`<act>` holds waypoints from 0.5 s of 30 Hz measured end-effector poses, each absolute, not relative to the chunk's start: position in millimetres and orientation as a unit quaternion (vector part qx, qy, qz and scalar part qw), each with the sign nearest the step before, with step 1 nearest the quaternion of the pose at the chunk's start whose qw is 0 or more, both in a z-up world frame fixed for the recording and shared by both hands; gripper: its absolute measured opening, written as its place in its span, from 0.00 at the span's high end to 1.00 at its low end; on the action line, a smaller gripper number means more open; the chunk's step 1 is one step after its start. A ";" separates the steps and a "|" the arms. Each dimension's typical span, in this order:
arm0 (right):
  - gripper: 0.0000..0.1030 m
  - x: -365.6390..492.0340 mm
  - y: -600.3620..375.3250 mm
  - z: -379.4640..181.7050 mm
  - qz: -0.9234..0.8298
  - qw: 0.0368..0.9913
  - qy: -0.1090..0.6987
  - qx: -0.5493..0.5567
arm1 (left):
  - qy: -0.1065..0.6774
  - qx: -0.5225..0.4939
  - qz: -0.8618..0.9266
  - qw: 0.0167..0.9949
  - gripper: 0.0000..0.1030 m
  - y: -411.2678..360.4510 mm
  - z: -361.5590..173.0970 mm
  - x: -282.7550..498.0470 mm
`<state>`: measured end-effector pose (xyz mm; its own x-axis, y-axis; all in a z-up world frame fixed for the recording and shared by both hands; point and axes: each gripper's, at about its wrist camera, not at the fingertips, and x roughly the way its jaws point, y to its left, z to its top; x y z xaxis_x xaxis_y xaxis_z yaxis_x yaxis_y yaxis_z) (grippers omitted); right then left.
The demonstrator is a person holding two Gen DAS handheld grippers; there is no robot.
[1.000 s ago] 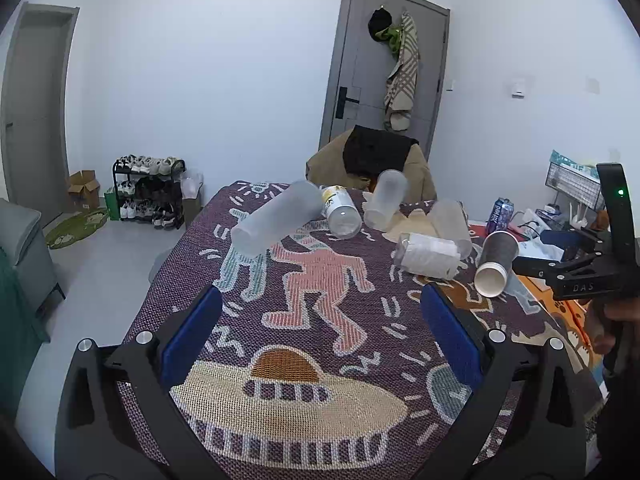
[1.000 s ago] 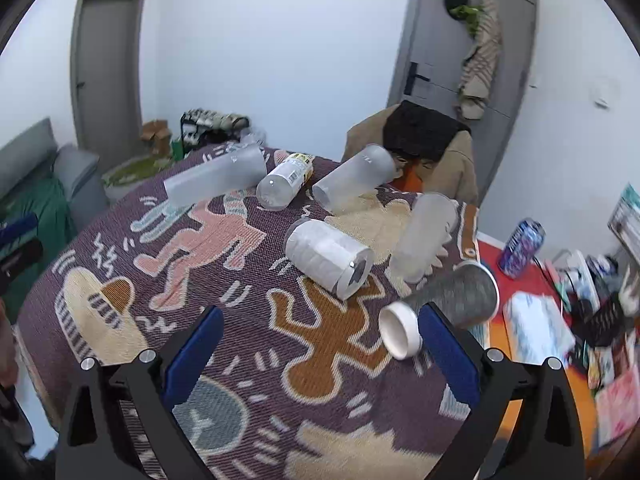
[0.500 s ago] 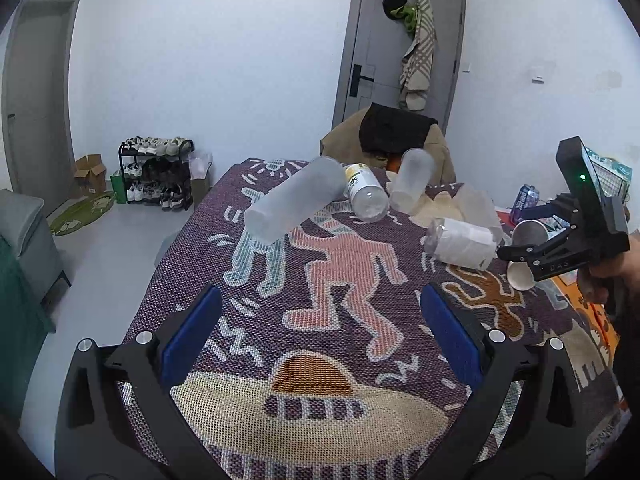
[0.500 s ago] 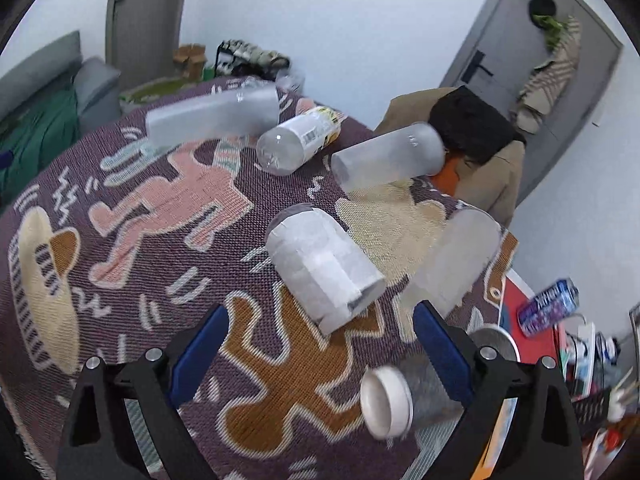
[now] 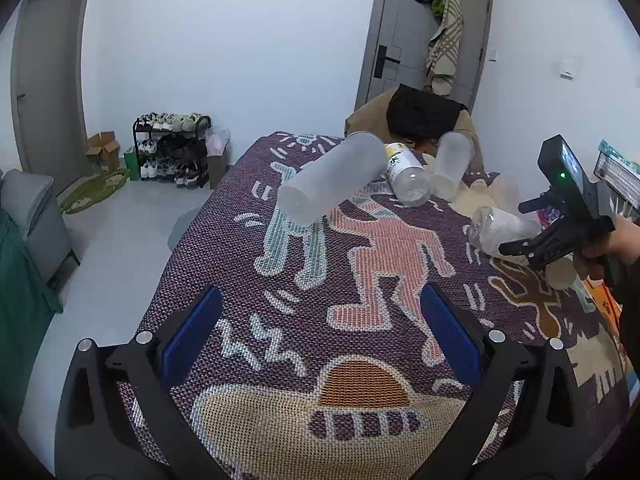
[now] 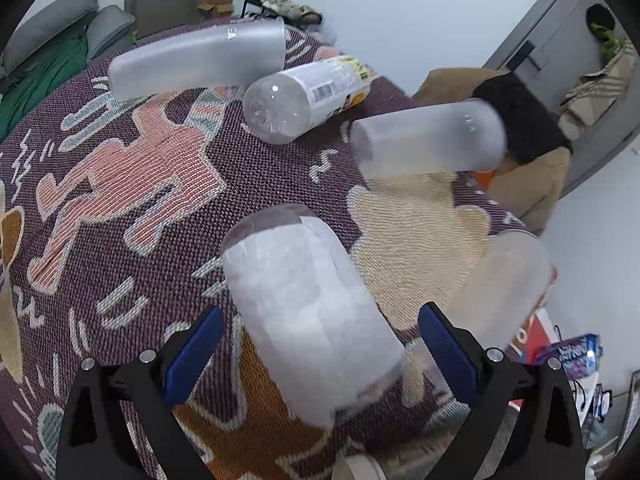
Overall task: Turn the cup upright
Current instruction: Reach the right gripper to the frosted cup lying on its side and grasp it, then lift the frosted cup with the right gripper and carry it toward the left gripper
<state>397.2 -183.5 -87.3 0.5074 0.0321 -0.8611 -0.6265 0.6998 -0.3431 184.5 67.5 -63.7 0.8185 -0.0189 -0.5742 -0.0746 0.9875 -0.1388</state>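
Both grippers gape wide, the right gripper (image 6: 318, 342) straddling the paper-wrapped cup (image 6: 308, 312) lying on its side near the patterned tablecloth's (image 6: 120, 184) right edge, pads not touching, the left gripper (image 5: 318, 332) holding nothing

even, bright indoor light, strong fisheye warp, perhaps slight motion blur

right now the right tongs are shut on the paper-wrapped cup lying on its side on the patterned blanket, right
Not quite. The right tongs are open, not shut on the paper-wrapped cup. In the right wrist view the cup lies on its side on the patterned blanket, with its near end between the blue pads, and a gap shows on both sides.
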 end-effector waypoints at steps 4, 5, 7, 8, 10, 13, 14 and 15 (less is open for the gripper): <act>0.07 412.0 -179.1 -99.9 0.209 0.784 0.480 -0.334 | 0.306 -0.079 0.017 0.949 0.04 71.8 -67.2 187.8; 0.11 415.9 -178.5 -103.4 0.210 0.777 0.490 -0.335 | 0.306 -0.080 0.017 0.948 0.04 72.9 -67.4 187.9; 0.27 418.5 -178.9 -106.3 0.220 0.767 0.504 -0.331 | 0.307 -0.080 0.017 0.948 0.04 74.7 -66.6 187.3; 0.31 418.0 -178.6 -106.4 0.221 0.763 0.509 -0.331 | 0.307 -0.080 0.017 0.948 0.04 75.6 -65.7 186.3; 0.34 412.0 -176.4 -101.7 0.227 0.762 0.503 -0.338 | 0.305 -0.079 0.017 0.949 0.04 78.3 -63.7 184.0; 0.35 394.3 -170.3 -88.6 0.245 0.762 0.489 -0.347 | 0.300 -0.079 0.018 0.951 0.04 80.0 -58.5 180.1; 0.35 384.8 -166.6 -82.9 0.249 0.762 0.481 -0.356 | 0.298 -0.080 0.018 0.951 0.04 80.9 -57.0 177.5; 0.35 377.6 -164.6 -78.9 0.253 0.761 0.475 -0.362 | 0.295 -0.079 0.017 0.952 0.04 81.7 -54.7 174.3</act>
